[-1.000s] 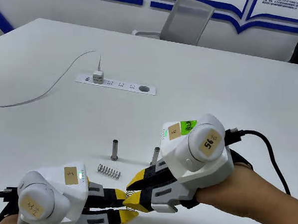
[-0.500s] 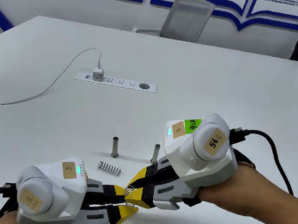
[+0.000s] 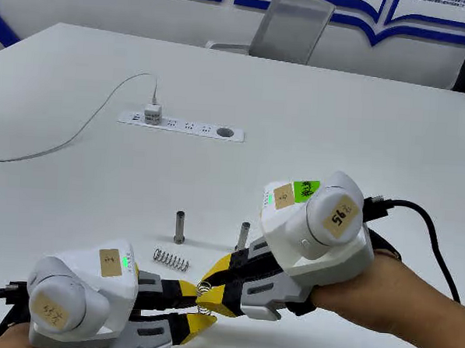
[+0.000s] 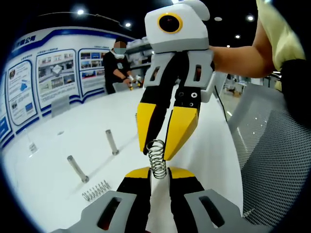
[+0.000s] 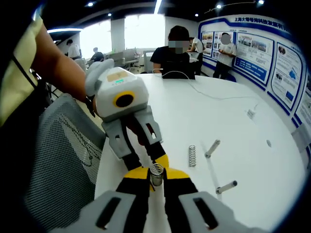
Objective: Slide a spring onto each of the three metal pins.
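L gripper (image 4: 158,173) & R gripper (image 5: 156,174) tip-to-tip over table (image 3: 99,190), each pinched narrow onto held spring (image 4: 157,155); loose spring (image 3: 170,260) beside upright pin (image 3: 180,227).

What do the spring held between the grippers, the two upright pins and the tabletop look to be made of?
Spring: bare steel wire, probably; thin grey coils with bright glints. Pins: metal, likely steel; smooth, dull grey cylinders with a soft sheen. Tabletop: white, smooth, faintly glossy, perhaps laminate; the look leaves it open.
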Tool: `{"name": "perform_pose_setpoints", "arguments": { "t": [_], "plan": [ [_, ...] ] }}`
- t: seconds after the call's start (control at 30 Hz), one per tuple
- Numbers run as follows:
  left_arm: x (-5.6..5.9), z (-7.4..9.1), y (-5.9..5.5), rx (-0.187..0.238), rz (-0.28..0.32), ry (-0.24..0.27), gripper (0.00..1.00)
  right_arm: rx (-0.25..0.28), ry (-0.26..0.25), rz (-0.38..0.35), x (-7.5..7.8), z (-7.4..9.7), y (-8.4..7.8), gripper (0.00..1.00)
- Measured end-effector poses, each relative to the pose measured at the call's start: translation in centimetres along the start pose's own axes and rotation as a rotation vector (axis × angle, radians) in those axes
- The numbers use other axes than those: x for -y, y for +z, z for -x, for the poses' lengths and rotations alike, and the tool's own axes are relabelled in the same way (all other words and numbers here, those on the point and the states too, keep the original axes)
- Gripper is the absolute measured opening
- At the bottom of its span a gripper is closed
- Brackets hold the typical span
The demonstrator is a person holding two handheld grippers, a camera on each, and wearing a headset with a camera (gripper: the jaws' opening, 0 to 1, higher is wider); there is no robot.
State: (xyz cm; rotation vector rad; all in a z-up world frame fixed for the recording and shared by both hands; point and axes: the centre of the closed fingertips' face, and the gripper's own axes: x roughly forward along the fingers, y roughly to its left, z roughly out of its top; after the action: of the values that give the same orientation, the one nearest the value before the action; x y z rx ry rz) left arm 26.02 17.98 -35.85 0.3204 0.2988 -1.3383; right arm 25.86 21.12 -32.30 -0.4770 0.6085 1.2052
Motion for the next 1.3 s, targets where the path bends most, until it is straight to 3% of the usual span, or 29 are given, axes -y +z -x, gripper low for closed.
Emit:
{"name": "perform_pose_setpoints", "arguments": {
  "t": [0.2, 0.97, 1.3],
  "plan": [
    [-0.5, 0.3, 0.0, 0.0, 0.009, 0.019, 0.2, 0.003, -0.012, -0.006, 0.3, 0.3, 0.0, 0.12],
    [-5.1, 3.2, -0.6, 0.01, 0.093, 0.164, 0.4, 0.032, -0.116, -0.062, 3.8, 3.0, -0.1, 0.12],
    [-5.9, 3.8, -1.0, 0.009, 0.114, 0.199, 0.46, 0.047, -0.17, -0.083, 5.7, 4.1, -0.1, 0.12]
  ]
}}
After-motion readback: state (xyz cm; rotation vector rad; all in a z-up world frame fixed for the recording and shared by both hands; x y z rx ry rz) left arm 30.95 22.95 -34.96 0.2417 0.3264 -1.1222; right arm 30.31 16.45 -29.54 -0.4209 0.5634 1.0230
